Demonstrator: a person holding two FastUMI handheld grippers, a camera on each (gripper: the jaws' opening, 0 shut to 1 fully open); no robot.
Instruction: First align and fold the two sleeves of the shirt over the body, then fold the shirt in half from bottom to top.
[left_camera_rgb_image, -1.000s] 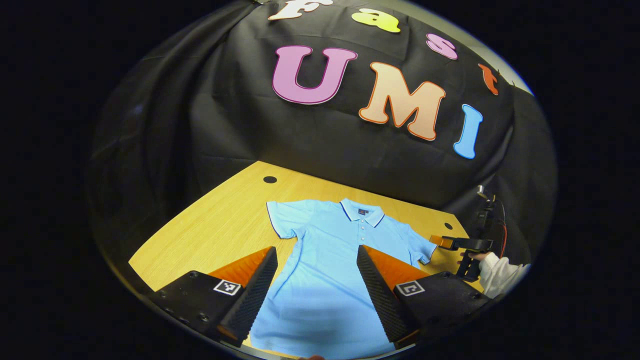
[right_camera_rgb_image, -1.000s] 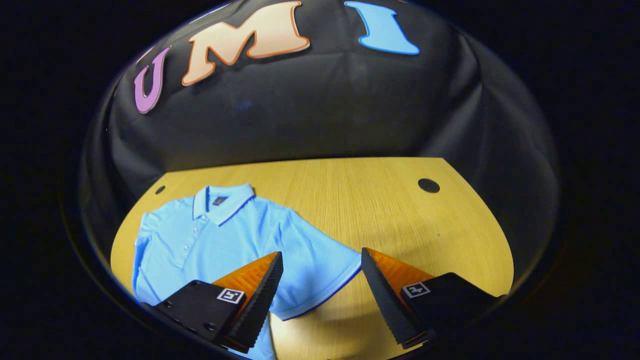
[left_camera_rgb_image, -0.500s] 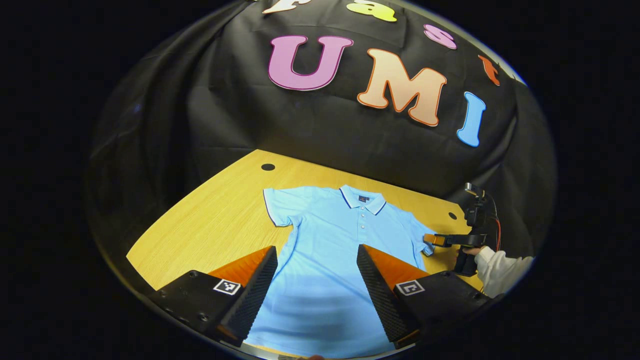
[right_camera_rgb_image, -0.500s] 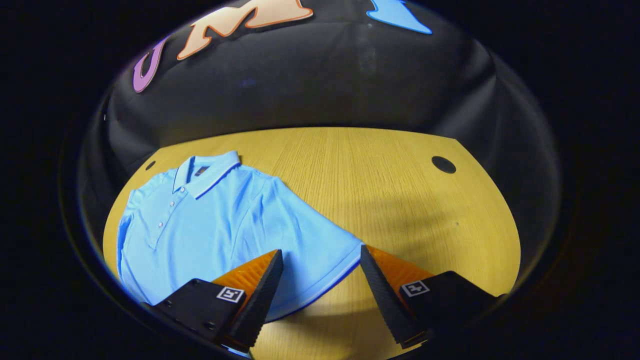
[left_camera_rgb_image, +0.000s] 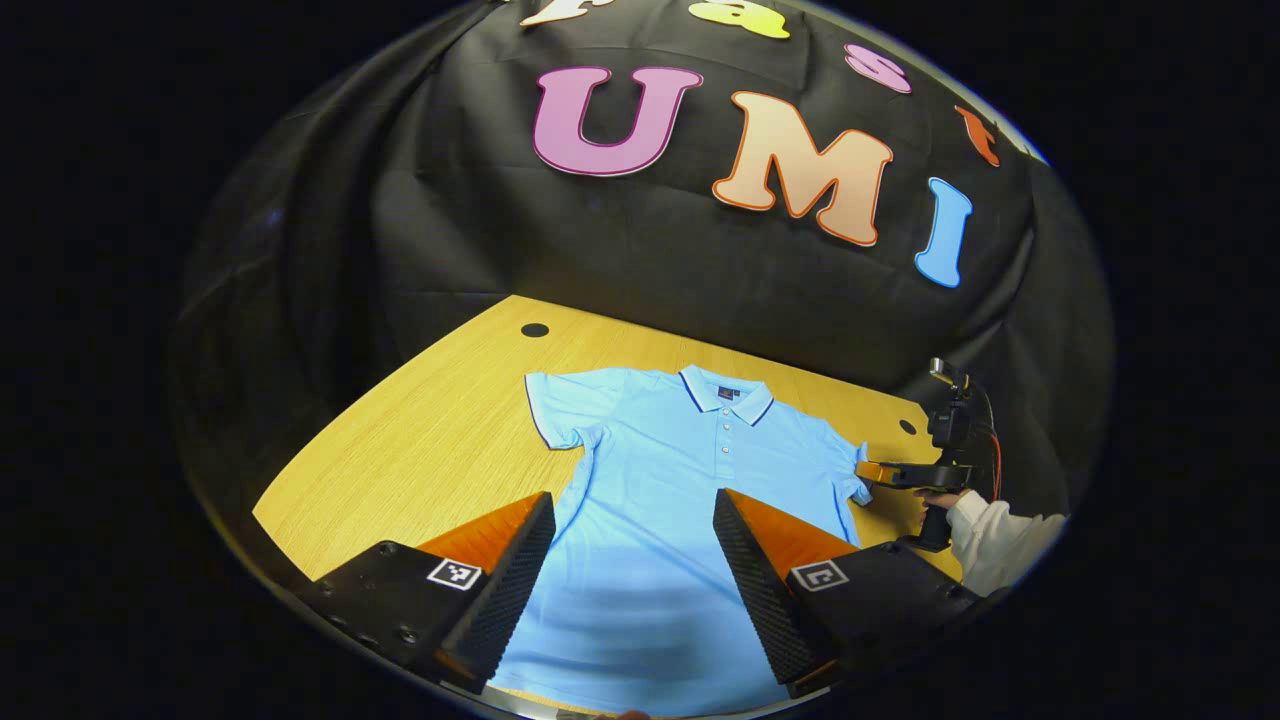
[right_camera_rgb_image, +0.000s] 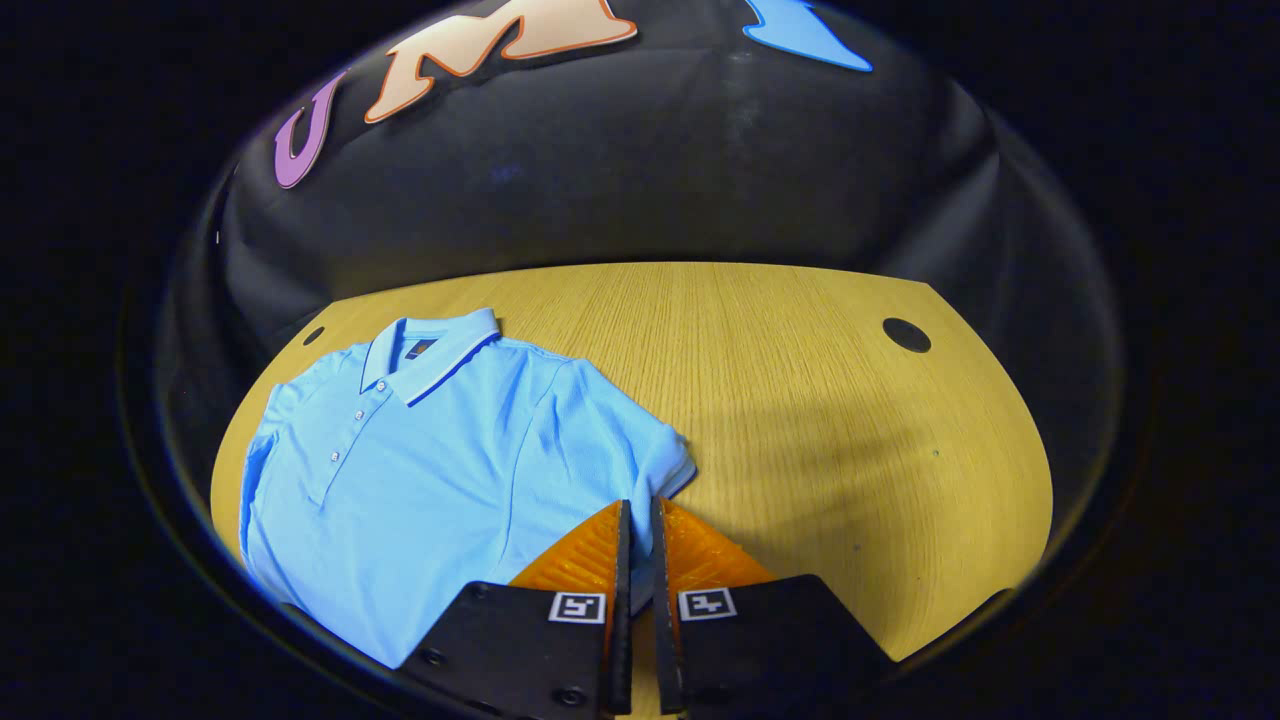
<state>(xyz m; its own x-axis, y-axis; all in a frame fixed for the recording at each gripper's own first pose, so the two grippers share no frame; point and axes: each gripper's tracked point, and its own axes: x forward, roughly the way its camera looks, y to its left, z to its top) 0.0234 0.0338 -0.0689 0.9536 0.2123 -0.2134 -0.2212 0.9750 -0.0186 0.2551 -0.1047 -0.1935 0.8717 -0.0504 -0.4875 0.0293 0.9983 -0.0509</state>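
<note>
**Right gripper pinching sleeve; left gripper spread over hem**

The table (right_camera_rgb_image: 800, 330) carries the shirt (left_camera_rgb_image: 690, 470), lying flat, front up, collar (left_camera_rgb_image: 727, 393) toward the booth wall. The left gripper (left_camera_rgb_image: 633, 560) hovers above the shirt's lower body, fingers spread wide, gripping nothing. The right gripper (right_camera_rgb_image: 637, 560) has its fingers pressed together on the cuff of the sleeve (right_camera_rgb_image: 640, 460). A hand (left_camera_rgb_image: 940, 497) in a white sleeve holds it at the table's edge.

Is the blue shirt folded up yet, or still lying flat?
Still spread flat. The shirt lies open on the table, both sleeves out; the right gripper has pinched one sleeve.
</note>
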